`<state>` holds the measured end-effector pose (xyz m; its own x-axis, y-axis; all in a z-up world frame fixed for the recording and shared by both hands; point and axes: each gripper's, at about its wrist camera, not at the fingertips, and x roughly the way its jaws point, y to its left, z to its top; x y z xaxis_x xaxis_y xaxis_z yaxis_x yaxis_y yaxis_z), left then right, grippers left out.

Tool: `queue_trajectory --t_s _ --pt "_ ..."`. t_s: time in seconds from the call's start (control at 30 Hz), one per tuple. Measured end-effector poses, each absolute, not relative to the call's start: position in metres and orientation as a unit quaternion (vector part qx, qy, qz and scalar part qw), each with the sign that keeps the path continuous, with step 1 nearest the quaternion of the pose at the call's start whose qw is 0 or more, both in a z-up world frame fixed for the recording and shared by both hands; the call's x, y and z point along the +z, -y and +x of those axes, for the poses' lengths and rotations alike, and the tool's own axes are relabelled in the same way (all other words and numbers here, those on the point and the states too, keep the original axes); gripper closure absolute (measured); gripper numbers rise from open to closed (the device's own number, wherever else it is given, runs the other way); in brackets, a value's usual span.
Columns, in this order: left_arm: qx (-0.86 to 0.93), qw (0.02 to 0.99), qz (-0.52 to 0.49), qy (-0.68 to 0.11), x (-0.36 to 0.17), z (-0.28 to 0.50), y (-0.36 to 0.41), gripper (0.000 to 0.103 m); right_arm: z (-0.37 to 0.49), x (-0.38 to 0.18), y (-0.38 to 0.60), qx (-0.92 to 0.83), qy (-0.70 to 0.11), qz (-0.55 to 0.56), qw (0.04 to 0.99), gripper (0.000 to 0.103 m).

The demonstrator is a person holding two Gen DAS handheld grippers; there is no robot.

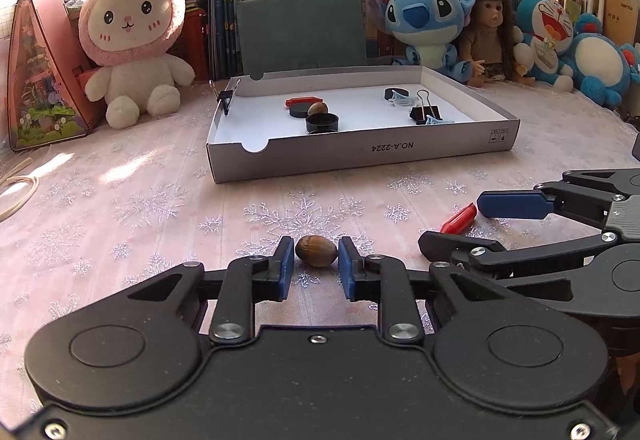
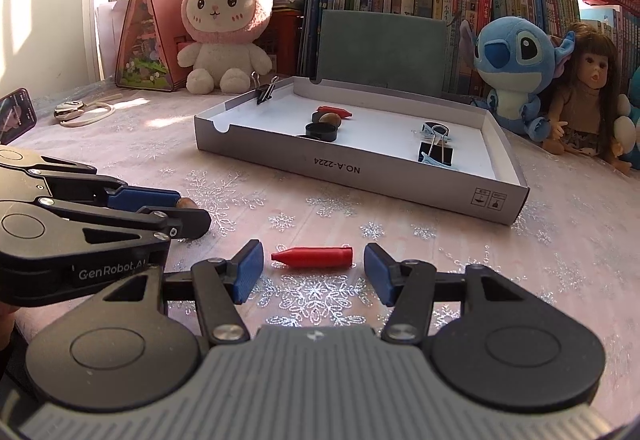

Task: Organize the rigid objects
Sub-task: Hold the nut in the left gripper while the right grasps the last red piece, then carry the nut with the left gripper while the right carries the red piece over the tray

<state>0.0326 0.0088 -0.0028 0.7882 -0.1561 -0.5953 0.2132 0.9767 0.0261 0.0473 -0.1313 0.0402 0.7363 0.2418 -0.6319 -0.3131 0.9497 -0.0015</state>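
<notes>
A brown nut lies on the tablecloth between the blue pads of my left gripper, which is open with small gaps on both sides. A red crayon-like piece lies crosswise between the pads of my right gripper, which is open wide around it. The red piece also shows in the left wrist view, and the nut peeks out in the right wrist view. A shallow grey cardboard tray stands beyond, holding a red piece, a nut, black caps and binder clips.
Plush toys, a doll and books line the back. A pink triangular box stands at the left. A binder clip is clipped on the tray's left wall. A phone and a cord lie at the far left.
</notes>
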Motion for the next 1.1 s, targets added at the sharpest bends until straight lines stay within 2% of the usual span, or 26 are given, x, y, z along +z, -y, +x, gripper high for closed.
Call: queue_trajectory --t_s 0.07,0.13,0.2,0.23,1.1 --pt "-0.094 0.945 0.041 -0.312 -0.003 0.033 -0.009 0.081 0.047 0.04 0.131 0.146 -0.331 -0.051 0.931 0.034" --pt "-0.091 0.945 0.04 -0.312 -0.002 0.034 -0.008 0.081 0.047 0.04 0.131 0.146 -0.332 -0.049 0.931 0.04" --pt "-0.09 0.945 0.039 -0.312 -0.002 0.034 -0.008 0.081 0.047 0.041 0.131 0.148 -0.332 -0.052 0.93 0.052" --pt "-0.089 0.945 0.038 -0.312 -0.003 0.034 -0.007 0.081 0.046 0.041 0.131 0.15 -0.332 -0.052 0.93 0.052" --pt "-0.097 0.949 0.004 -0.301 0.032 0.076 0.009 0.081 0.087 0.067 0.163 0.107 -0.313 0.001 0.944 0.053"
